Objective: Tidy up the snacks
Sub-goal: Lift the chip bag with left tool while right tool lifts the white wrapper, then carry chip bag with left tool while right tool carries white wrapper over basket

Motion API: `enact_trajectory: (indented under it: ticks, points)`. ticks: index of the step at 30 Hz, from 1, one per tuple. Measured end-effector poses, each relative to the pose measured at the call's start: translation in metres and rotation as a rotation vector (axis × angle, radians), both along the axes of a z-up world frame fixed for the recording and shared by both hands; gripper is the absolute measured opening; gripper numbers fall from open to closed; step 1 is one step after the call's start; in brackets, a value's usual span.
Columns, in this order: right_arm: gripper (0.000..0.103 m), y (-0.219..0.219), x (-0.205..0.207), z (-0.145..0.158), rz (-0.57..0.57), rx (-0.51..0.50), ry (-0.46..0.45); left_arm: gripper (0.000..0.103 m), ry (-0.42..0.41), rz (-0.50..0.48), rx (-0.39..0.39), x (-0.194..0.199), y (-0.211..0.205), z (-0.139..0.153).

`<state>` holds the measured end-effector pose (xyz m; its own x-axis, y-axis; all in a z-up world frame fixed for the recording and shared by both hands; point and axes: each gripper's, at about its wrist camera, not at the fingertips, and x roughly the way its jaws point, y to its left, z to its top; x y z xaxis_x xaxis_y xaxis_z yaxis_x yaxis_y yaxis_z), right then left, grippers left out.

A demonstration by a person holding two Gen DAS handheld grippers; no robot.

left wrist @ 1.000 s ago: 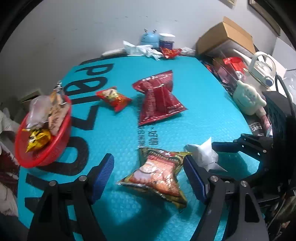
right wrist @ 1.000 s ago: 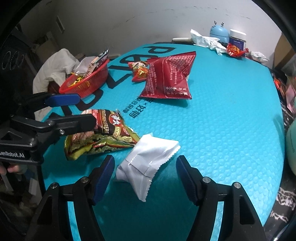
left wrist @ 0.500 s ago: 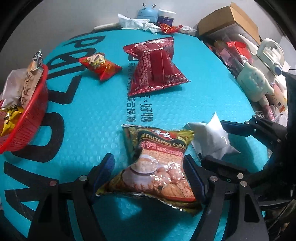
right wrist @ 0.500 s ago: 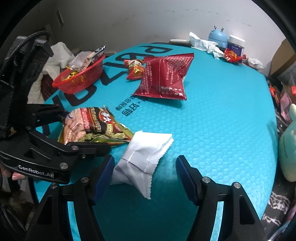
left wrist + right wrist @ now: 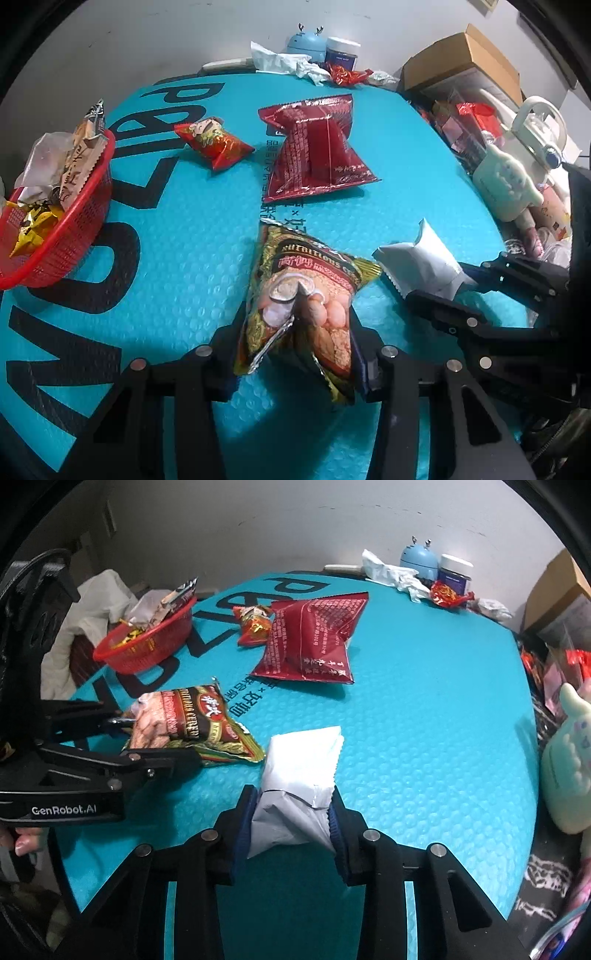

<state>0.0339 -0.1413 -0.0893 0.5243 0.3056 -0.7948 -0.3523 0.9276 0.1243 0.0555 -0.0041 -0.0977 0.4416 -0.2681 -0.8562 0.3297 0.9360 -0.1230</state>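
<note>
My left gripper (image 5: 295, 343) is shut on a green-and-red cereal snack packet (image 5: 306, 291), squeezing its near end on the teal mat; it also shows in the right wrist view (image 5: 188, 720). My right gripper (image 5: 291, 812) is shut on a white packet (image 5: 299, 768), which also shows in the left wrist view (image 5: 421, 262). A red basket (image 5: 74, 229) with several snacks stands at the left; it also shows in the right wrist view (image 5: 147, 642). A large dark red bag (image 5: 314, 151) and a small red packet (image 5: 214, 142) lie further back.
A teal bubble mat (image 5: 184, 258) covers the table. At the back stand a blue gadget (image 5: 306, 44), a jar (image 5: 341, 51), crumpled tissue (image 5: 280, 61) and a red wrapper (image 5: 347, 75). A cardboard box (image 5: 461, 62), a pale plush toy (image 5: 506, 184) and clutter crowd the right edge.
Both grippers have closed: the left on the cereal packet, the right on the white packet. Both had been open around them before.
</note>
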Motion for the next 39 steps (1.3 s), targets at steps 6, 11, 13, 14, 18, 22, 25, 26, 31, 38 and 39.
enact_trajectory:
  ticks: [6, 11, 13, 14, 18, 22, 25, 26, 31, 38, 39]
  points:
    - [0.036, -0.001, -0.007, 0.006, -0.003, 0.008, -0.009, 0.041, -0.015, 0.02, -0.022, -0.007, 0.004, 0.005]
    - [0.036, -0.001, -0.013, 0.013, 0.002, 0.031, -0.022, 0.041, -0.029, 0.025, -0.049, -0.016, 0.009, 0.013]
    - [0.036, 0.001, -0.016, 0.017, 0.007, 0.038, -0.03, 0.041, -0.036, 0.026, -0.058, -0.021, 0.011, 0.018]
    - [0.036, 0.001, -0.017, 0.019, 0.009, 0.041, -0.033, 0.041, -0.039, 0.026, -0.062, -0.022, 0.013, 0.02]
    - [0.036, 0.005, -0.024, 0.028, 0.025, 0.058, -0.053, 0.041, -0.066, 0.026, -0.072, -0.031, 0.017, 0.031]
    - [0.036, 0.012, -0.031, 0.039, 0.044, 0.055, -0.082, 0.041, -0.096, 0.033, -0.077, -0.041, 0.022, 0.042]
    - [0.036, 0.016, -0.035, 0.048, 0.057, 0.064, -0.1, 0.041, -0.122, 0.042, -0.085, -0.048, 0.028, 0.051]
    - [0.036, 0.017, -0.037, 0.051, 0.062, 0.067, -0.106, 0.041, -0.131, 0.046, -0.088, -0.05, 0.03, 0.054]
    - [0.036, 0.027, -0.043, 0.066, 0.093, 0.073, -0.139, 0.041, -0.177, 0.073, -0.098, -0.061, 0.041, 0.069]
    - [0.036, 0.043, -0.047, 0.089, 0.147, 0.084, -0.189, 0.041, -0.243, 0.121, -0.116, -0.075, 0.061, 0.091]
    - [0.036, 0.047, -0.047, 0.092, 0.156, 0.082, -0.198, 0.041, -0.25, 0.126, -0.116, -0.076, 0.064, 0.094]
